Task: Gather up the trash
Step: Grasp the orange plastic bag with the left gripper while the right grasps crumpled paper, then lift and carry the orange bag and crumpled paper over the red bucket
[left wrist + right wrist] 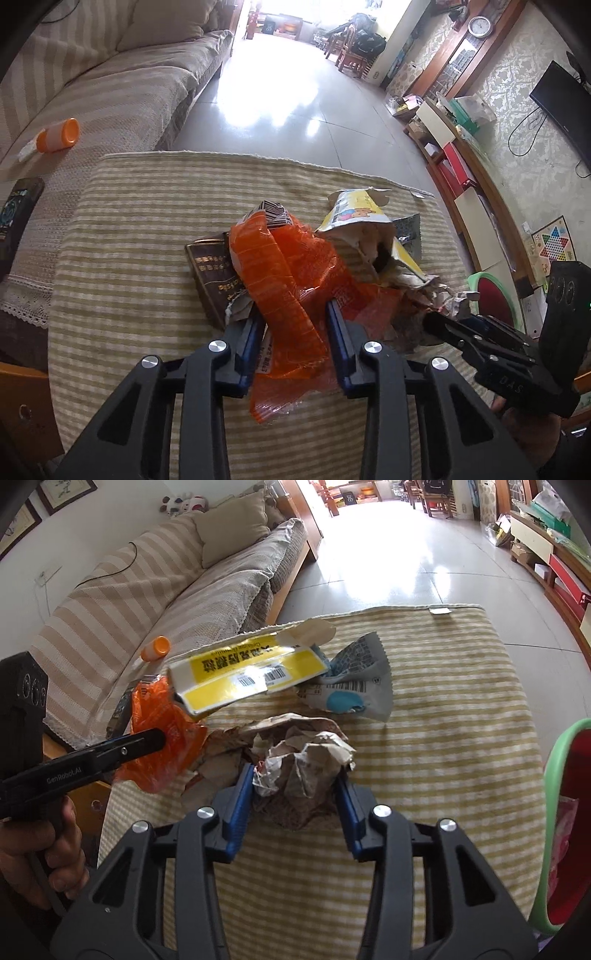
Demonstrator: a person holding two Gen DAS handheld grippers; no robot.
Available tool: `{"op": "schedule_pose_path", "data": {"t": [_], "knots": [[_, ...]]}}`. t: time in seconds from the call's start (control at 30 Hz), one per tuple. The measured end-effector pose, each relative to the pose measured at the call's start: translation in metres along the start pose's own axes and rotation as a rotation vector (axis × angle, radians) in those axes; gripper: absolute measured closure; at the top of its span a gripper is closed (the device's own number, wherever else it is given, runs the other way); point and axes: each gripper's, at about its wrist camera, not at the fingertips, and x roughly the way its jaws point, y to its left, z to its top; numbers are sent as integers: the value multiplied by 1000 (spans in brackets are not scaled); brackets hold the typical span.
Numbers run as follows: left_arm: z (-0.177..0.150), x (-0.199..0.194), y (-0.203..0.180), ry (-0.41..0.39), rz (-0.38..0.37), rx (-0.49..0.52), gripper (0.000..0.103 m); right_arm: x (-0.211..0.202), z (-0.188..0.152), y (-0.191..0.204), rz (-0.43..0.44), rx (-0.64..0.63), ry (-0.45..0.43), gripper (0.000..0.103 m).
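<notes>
Room: striped cloth-covered table (129, 240) stood beside a sofa (122, 85).
Left wrist view: left gripper (291, 314) pinched the orange plastic wrapper (295, 273) mid-table; a brown box (214, 273) and yellow carton (362, 218) lay untouched.
Right wrist view: right gripper (295, 775) squeezed crumpled paper (303, 753) near the table's middle; a green-rimmed bin (561, 812) waited off the right edge.
Progress: nothing visibly binned from this pile yet; carton, box and a white packet (354, 679) remained.

"GenRobot.AI" on left gripper (146, 743); "DAS" on right gripper (436, 325)
</notes>
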Motion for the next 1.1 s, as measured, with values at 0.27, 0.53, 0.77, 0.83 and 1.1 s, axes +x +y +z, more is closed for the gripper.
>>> {"op": "schedule_pose_path", "data": {"t": [0.27, 0.53, 0.77, 0.83, 1.1], "knots": [[-27, -58, 11, -79, 31, 4, 73, -58, -18, 7, -8, -21, -53, 62], [-54, -104, 8, -122, 30, 22, 73, -101, -36, 22, -2, -33, -102, 62], [-69, -127, -9, -154, 24, 52, 73, -133, -51, 26, 8, -25, -146, 62], [-70, -131, -15, -161, 22, 59, 73, -140, -53, 26, 7, -26, -156, 62], [-69, -135, -50, -169, 11, 112, 73, -165, -55, 15, -9, -7, -199, 62]]}}
